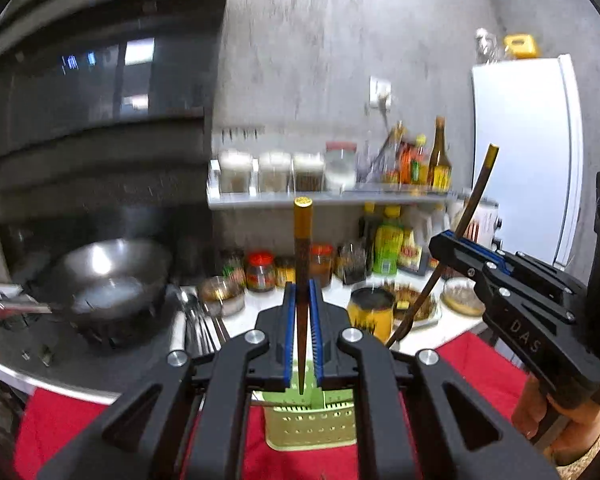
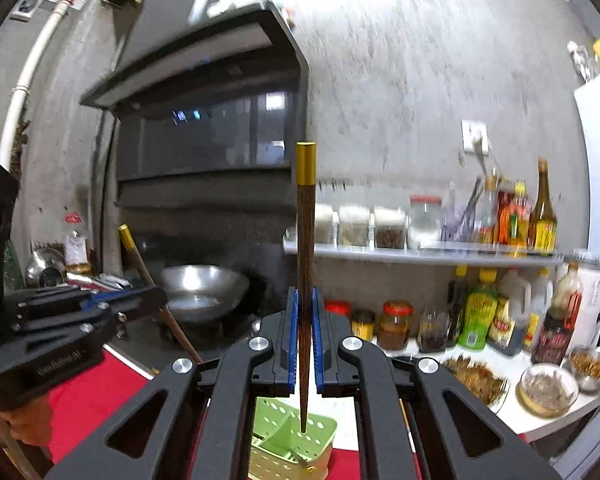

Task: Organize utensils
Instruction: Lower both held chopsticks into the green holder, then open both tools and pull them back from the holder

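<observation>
The left hand-held gripper (image 1: 302, 312) points forward with its blue-padded jaws drawn nearly together, clamping a chopstick (image 1: 302, 256) upright between them. The right hand-held gripper (image 2: 307, 334) sits in the same pose, jaws pinched on a second chopstick (image 2: 306, 264) that also stands upright. Seen from the left wrist, the right one angles in from the side, with the person's bare right hand (image 1: 560, 420) wrapped around its handle below.

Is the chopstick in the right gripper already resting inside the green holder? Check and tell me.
No: in the right wrist view the chopstick is clamped upright in the right gripper, its tip hanging above the green holder.
</observation>
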